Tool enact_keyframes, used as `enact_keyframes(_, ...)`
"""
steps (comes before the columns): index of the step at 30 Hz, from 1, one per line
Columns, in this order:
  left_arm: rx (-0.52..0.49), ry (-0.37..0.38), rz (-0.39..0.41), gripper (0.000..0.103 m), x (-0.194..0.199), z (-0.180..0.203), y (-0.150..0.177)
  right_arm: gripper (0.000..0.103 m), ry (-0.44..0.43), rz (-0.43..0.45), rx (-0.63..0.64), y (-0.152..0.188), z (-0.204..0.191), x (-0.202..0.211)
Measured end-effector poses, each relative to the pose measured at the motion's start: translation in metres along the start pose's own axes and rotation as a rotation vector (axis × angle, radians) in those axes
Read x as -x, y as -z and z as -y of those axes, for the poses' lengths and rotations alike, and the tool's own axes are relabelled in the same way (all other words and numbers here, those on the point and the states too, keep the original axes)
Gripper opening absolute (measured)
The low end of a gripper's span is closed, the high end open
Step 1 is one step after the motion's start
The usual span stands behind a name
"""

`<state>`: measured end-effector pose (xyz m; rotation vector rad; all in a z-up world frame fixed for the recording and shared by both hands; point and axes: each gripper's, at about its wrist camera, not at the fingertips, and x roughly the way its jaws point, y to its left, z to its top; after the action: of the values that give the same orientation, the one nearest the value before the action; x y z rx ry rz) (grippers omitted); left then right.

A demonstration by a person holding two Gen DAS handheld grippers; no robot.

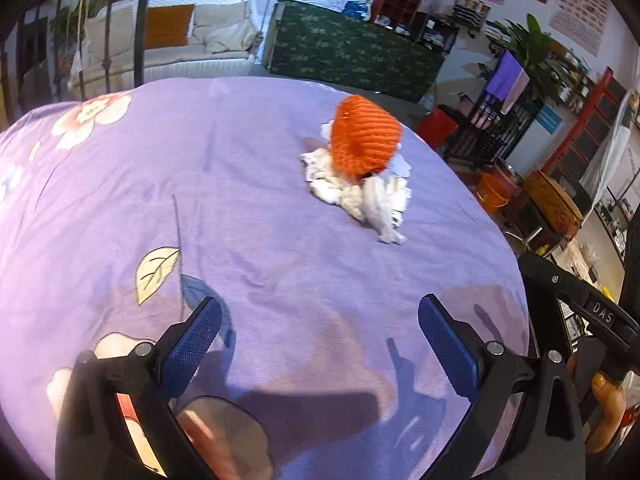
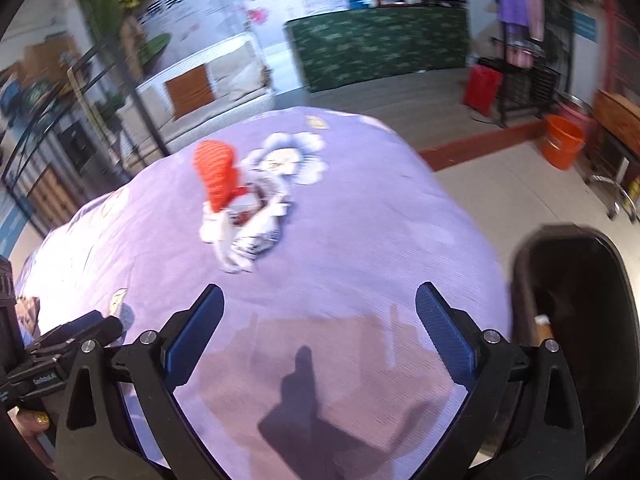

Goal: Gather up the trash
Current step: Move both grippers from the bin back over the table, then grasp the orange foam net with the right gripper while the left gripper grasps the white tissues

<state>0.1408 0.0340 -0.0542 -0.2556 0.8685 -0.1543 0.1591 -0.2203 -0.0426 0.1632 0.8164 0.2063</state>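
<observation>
Ahead, ribbed orange foam net (image 1: 366, 138) tops crumpled white tissue (image 1: 360, 196); left claw (image 1: 320, 340), right claw (image 2: 319, 332) — both spread, empty.

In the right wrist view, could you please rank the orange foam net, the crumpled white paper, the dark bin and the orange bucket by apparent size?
1. dark bin, though nearness inflates it
2. crumpled white paper
3. orange foam net
4. orange bucket, smallest, but far away
</observation>
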Motion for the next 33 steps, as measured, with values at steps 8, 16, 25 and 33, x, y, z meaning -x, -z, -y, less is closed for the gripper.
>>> enact_keyframes(8, 0.019, -0.003, -0.022, 0.097, -0.007, -0.014, -0.002, 0.095, -0.073, -0.040, 0.080, -0.037, -0.042, -0.043)
enact_keyframes(16, -0.012, -0.009, -0.040, 0.097, -0.012, -0.008, -0.006, 0.078, -0.048, -0.035, 0.183, -0.082, -0.090, -0.090)
enact_keyframes(25, -0.022, 0.003, -0.059, 0.097, -0.019, -0.007, -0.009, 0.016, -0.105, -0.111, 0.131, -0.103, -0.093, -0.140)
enact_keyframes(33, -0.045, 0.022, -0.064, 0.096, -0.032, 0.005, -0.019, 0.013, -0.127, -0.010, 0.120, -0.106, -0.083, -0.094)
